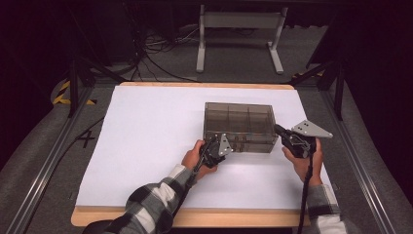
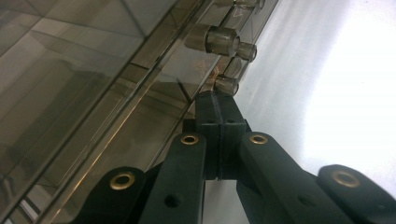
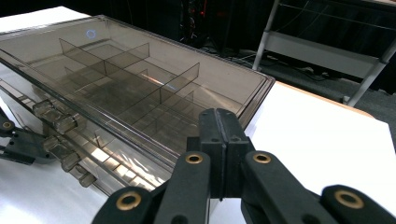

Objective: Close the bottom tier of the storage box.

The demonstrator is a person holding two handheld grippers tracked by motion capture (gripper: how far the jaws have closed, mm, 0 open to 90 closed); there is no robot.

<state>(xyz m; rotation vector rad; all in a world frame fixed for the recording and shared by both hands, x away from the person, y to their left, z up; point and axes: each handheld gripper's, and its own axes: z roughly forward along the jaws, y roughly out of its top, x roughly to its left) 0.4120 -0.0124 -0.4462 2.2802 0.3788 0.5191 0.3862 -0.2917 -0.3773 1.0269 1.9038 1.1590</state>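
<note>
A smoky see-through box [image 1: 238,126] with divided compartments and a closed lid stands on the white sheet. Small round knobs [image 2: 219,39] line its front face. My left gripper [image 1: 214,141] is at the box's front left, its jaws shut with nothing between them. Seen from the left gripper view, the left gripper [image 2: 215,97] ends just below the lowest knob [image 2: 227,85]; I cannot tell whether they touch. My right gripper [image 1: 277,129] sits at the box's right front corner, also shut and holding nothing. Its closed tips [image 3: 218,115] rest against or just in front of the box [image 3: 116,79].
The white sheet [image 1: 146,146] covers a wooden tabletop and stretches bare to the left of and in front of the box. Beyond the table's far edge are a white desk frame [image 1: 238,29], cables and dark floor. Metal rails run along both sides.
</note>
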